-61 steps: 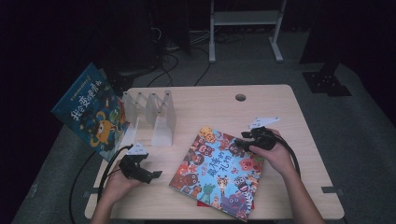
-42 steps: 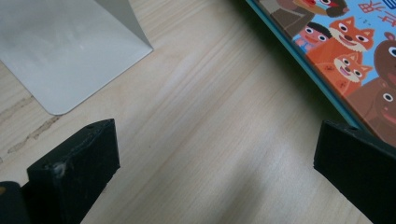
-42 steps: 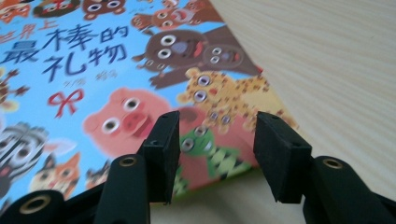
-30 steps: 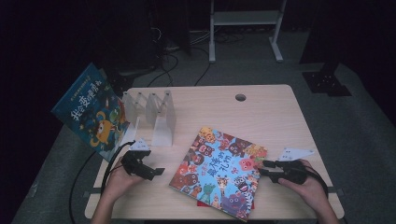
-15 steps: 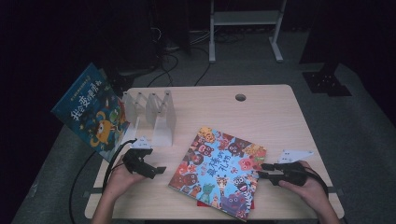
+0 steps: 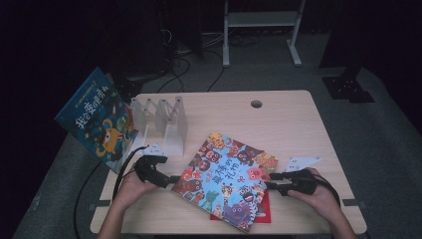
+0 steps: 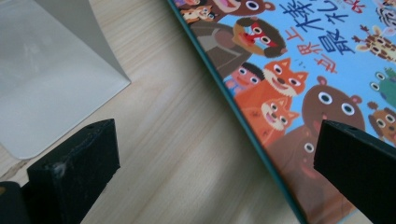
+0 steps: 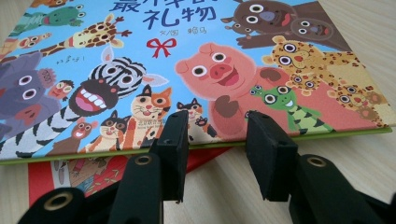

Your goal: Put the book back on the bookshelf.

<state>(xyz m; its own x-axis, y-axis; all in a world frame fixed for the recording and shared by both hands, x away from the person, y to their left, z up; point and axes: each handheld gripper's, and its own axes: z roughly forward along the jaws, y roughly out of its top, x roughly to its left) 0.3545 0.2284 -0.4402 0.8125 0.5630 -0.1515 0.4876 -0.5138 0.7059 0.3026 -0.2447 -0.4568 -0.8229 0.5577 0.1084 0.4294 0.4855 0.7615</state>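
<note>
Flanking the picture book (image 6: 226, 174), left tool (image 6: 171, 179) gapes wide, right tool (image 6: 272, 180) part-open, both empty.

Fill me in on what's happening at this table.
A person holds a gripper in each hand beside the animal picture book lying flat on the wooden table. The left gripper is open at its left edge, one jaw over the cover. The right gripper faces the right edge, jaws gripping nothing. A red book lies underneath.

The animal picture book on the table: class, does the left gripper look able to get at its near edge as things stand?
Probably yes. The left gripper sits open beside the animal picture book, with bare table between its fingers and the teal edge, and the white rack stands clear behind.
</note>
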